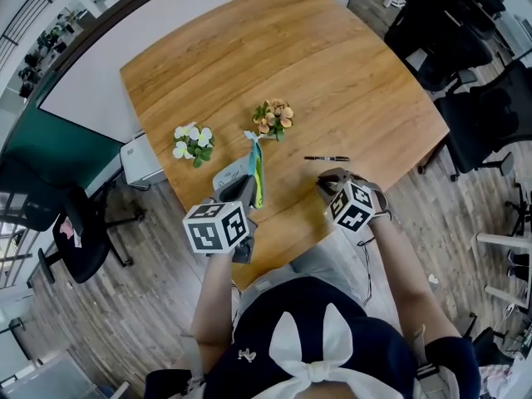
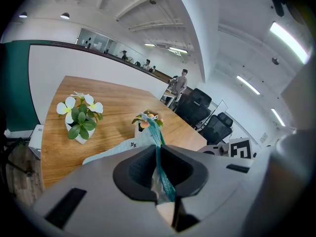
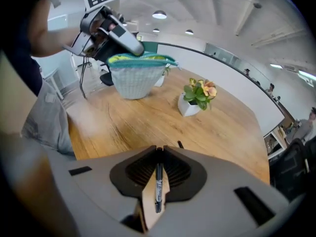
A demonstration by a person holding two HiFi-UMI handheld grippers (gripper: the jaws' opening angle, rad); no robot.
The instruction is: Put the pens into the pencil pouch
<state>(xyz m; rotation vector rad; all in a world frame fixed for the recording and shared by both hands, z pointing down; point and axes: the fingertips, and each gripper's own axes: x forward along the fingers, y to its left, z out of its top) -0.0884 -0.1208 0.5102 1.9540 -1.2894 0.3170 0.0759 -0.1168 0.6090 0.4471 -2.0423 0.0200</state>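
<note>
My left gripper (image 1: 241, 191) is shut on the teal zipper edge of a pale grey pencil pouch (image 1: 252, 166) and holds it up off the table. In the left gripper view the zipper strip (image 2: 160, 152) runs between the closed pads. My right gripper (image 1: 332, 181), to the right of the pouch and above the table, is shut on a black pen (image 3: 158, 181) that lies along the gap between its jaws. A second black pen (image 1: 327, 158) lies on the table just beyond the right gripper. In the right gripper view the pouch (image 3: 136, 78) hangs with its mouth upward at the upper left.
Two small white pots stand on the wooden table (image 1: 349, 73): white flowers (image 1: 193, 142) to the left and orange flowers (image 1: 274, 116) behind the pouch. Black office chairs (image 1: 465, 65) stand at the right. The table's near edge runs just under both grippers.
</note>
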